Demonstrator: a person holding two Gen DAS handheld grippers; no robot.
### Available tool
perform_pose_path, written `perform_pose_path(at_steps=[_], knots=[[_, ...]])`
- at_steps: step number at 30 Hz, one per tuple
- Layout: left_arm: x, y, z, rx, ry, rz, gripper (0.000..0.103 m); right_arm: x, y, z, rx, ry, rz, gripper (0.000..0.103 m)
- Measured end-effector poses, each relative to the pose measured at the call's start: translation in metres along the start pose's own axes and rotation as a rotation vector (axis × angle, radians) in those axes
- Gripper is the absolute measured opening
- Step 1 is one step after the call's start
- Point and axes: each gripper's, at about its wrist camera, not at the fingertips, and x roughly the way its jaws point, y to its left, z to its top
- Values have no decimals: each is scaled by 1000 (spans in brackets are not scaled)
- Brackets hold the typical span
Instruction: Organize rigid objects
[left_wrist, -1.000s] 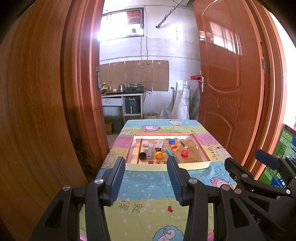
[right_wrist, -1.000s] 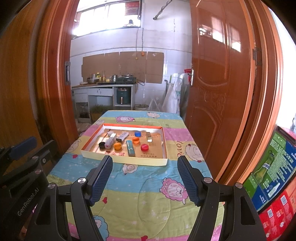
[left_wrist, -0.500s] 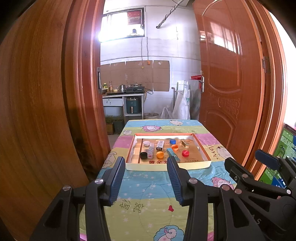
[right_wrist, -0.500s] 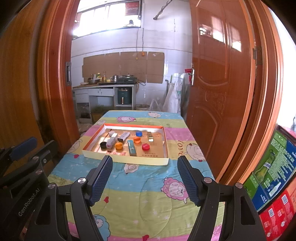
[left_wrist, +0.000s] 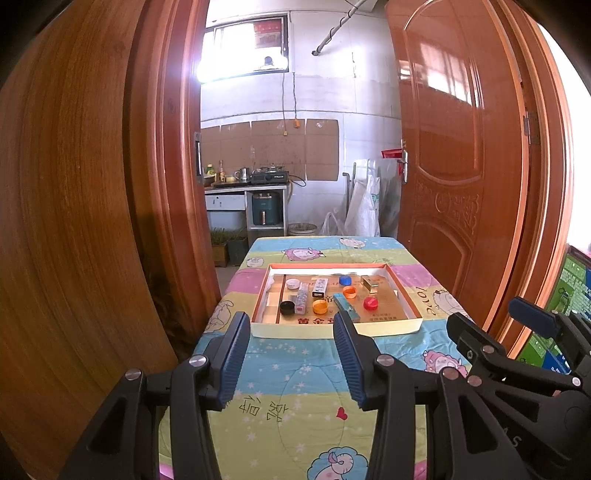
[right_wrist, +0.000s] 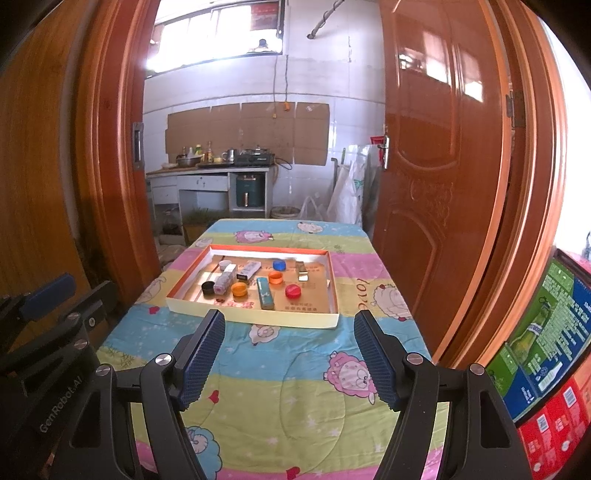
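A shallow cardboard tray with an orange rim lies on the far half of the table. Inside it are several bottle caps, among them a red cap, an orange cap and a black cap, plus a teal box, a white box and a gold block. My left gripper hangs open over the near table, short of the tray, with nothing between its fingers. My right gripper is open wider, also empty.
The table wears a pastel cartoon-sheep cloth. Wooden door panels flank the table on both sides. Printed cartons stand at the right. A kitchen counter lies beyond the doorway.
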Motion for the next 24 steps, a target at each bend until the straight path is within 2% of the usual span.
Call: perform_pose_path(at_steps=[24], knots=[[0,3,0,2,3,1,47,2,2,0,1,1,2,74]])
